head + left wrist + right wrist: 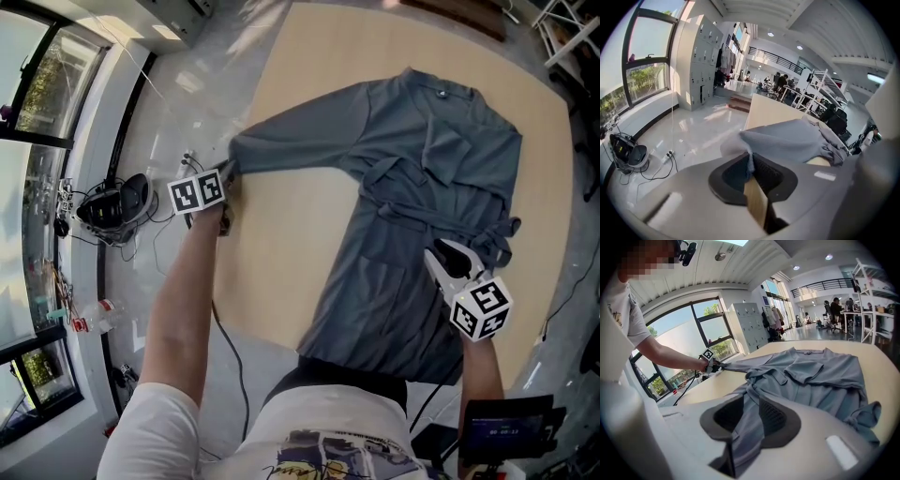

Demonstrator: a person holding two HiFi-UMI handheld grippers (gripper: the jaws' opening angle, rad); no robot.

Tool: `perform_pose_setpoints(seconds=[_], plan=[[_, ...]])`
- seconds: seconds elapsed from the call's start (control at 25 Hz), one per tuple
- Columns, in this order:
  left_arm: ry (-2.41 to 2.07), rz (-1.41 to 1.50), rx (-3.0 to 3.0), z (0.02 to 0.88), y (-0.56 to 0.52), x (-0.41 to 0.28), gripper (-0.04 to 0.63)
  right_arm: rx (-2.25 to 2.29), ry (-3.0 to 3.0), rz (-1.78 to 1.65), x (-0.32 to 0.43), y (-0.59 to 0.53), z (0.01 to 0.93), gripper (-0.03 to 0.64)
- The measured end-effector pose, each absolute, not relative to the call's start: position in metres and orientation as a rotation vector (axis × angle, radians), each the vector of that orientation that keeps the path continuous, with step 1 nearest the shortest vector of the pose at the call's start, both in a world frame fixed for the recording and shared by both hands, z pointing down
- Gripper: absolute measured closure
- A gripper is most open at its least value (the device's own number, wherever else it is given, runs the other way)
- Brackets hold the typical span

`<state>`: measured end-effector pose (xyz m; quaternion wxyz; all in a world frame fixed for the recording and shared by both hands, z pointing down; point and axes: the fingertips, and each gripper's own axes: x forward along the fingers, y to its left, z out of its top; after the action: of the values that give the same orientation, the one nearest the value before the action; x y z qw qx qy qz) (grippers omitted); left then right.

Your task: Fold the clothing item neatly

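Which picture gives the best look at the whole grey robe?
The head view: the grey robe lies spread on the table, collar to hem. The left gripper view shows mostly its pinched sleeve; the right gripper view a low, foreshortened look.

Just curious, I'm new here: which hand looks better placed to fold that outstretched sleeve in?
Left, probably. The left gripper is shut on the end of the sleeve at the table edge; the right gripper grips the robe front.

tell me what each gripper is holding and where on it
The left gripper is shut on the sleeve end of the grey robe. The right gripper is shut on a fold of its front, near the belt.
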<state>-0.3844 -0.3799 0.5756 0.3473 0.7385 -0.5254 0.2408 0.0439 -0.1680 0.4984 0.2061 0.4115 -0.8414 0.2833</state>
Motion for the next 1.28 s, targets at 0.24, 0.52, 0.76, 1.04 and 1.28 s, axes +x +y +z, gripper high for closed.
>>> perform_pose_setpoints(seconds=[0.24, 0.52, 0.76, 1.04, 1.28], plan=[[-1.412, 0.569, 1.961, 0.555, -0.389, -0.382, 0.566, 1.165, -2.356, 0.805, 0.048, -0.166, 0.499, 0.525], [-1.458, 0.483, 2.069, 0.516, -0.401, -0.359, 0.566, 1.195, -2.345, 0.814, 0.060, -0.161, 0.504, 0.525], [-1.440, 0.439, 2.176, 0.486, -0.410, -0.319, 0.566, 1.220, -2.344, 0.826, 0.066, -0.161, 0.506, 0.525], [-1.347, 0.348, 2.307, 0.449, -0.418, -0.252, 0.568, 1.248, -2.344, 0.834, 0.072, -0.159, 0.509, 0.525], [-1.255, 0.302, 2.384, 0.429, -0.424, -0.192, 0.568, 1.279, -2.330, 0.844, 0.089, -0.157, 0.506, 0.525]])
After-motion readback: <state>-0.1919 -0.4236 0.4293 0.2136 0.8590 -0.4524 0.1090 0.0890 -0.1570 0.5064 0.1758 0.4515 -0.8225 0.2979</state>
